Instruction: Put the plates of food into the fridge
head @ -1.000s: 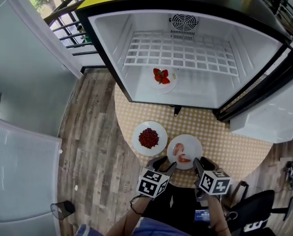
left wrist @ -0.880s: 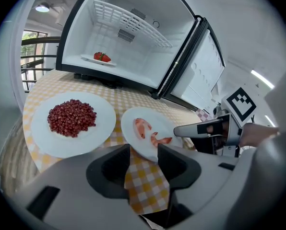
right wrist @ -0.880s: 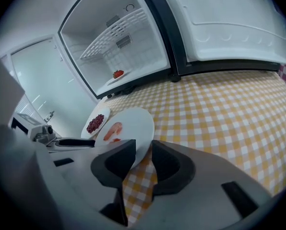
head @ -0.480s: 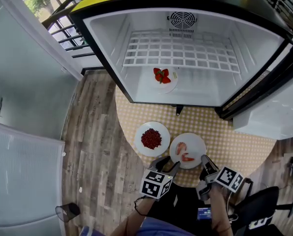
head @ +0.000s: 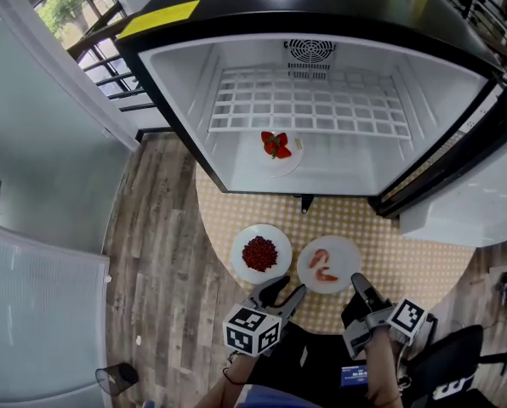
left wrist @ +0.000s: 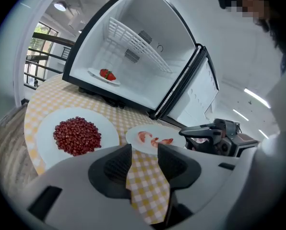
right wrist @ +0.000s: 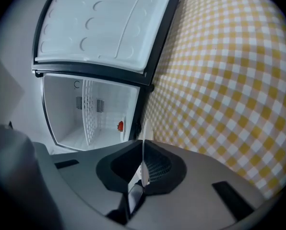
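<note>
Two white plates rest on the round yellow-checked table (head: 407,262). One holds a heap of small dark-red pieces (head: 260,253) (left wrist: 77,135). The other holds pink slices (head: 330,264) (left wrist: 152,139). My right gripper (head: 357,286) (right wrist: 142,169) is rolled onto its side and shut on the near rim of the pink-slice plate; the rim (right wrist: 143,150) shows edge-on between its pads. My left gripper (head: 281,292) (left wrist: 144,150) hangs open over the cloth at the table's near edge, between the two plates, holding nothing. A third plate with strawberries (head: 277,149) (left wrist: 106,74) lies on the fridge floor.
The open fridge (head: 313,100) stands behind the table with a white wire shelf (head: 304,100) inside. Its door (head: 466,202) swings out to the right. A black chair (head: 445,355) is at lower right. A small bin (head: 116,379) stands on the wooden floor at lower left.
My right gripper has rolled onto its side and closed on the rim of the pink-slice plate. The left gripper has drawn back a little from the plates, still open.
</note>
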### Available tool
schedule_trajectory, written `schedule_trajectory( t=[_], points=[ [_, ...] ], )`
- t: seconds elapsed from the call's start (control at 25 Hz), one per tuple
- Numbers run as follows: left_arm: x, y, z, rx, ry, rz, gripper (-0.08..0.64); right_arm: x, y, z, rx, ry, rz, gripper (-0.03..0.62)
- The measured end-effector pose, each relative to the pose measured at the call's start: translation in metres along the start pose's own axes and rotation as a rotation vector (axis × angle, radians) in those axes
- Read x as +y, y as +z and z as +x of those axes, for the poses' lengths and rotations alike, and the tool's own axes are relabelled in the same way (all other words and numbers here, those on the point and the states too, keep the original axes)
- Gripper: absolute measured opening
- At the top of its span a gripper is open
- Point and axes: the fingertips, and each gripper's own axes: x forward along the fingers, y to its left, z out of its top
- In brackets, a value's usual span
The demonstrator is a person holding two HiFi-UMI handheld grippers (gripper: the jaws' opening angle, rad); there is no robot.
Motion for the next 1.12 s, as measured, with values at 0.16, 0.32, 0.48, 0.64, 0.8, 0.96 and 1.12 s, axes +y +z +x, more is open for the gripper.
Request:
schedule_trajectory(
  t=[0.16, 0.32, 0.48, 0.64, 0.8, 0.96, 1.12],
  points=[
    [0.000, -0.001, -0.006, 0.003, -0.004, 0.003, 0.176, 0.006, 0.015, -0.002, -0.052, 0.011, 0.022, 0.023],
    [-0.003, -0.006, -0.008, 0.005, -0.012, -0.009, 0.176, 0.021, 0.030, -0.004, -0.094, 0.048, 0.023, 0.023],
    [-0.009, -0.007, -0.004, 0.001, -0.031, -0.011, 0.176, 0.048, 0.042, -0.002, -0.121, 0.108, 0.001, 0.023],
    [-0.013, -0.005, 0.000, 0.001, -0.048, -0.001, 0.176, 0.079, 0.051, 0.011, -0.173, 0.176, 0.002, 0.023],
    [-0.018, -0.007, 0.002, 0.010, -0.061, 0.003, 0.176, 0.097, 0.060, 0.042, -0.250, 0.210, 0.048, 0.023],
    [-0.019, -0.011, 0.000, 0.019, -0.063, 0.005, 0.176, 0.103, 0.074, 0.072, -0.327, 0.216, 0.094, 0.023],
    [-0.015, -0.016, -0.008, 0.025, -0.046, -0.002, 0.176, 0.104, 0.084, 0.092, -0.374, 0.190, 0.085, 0.023]
  ],
)
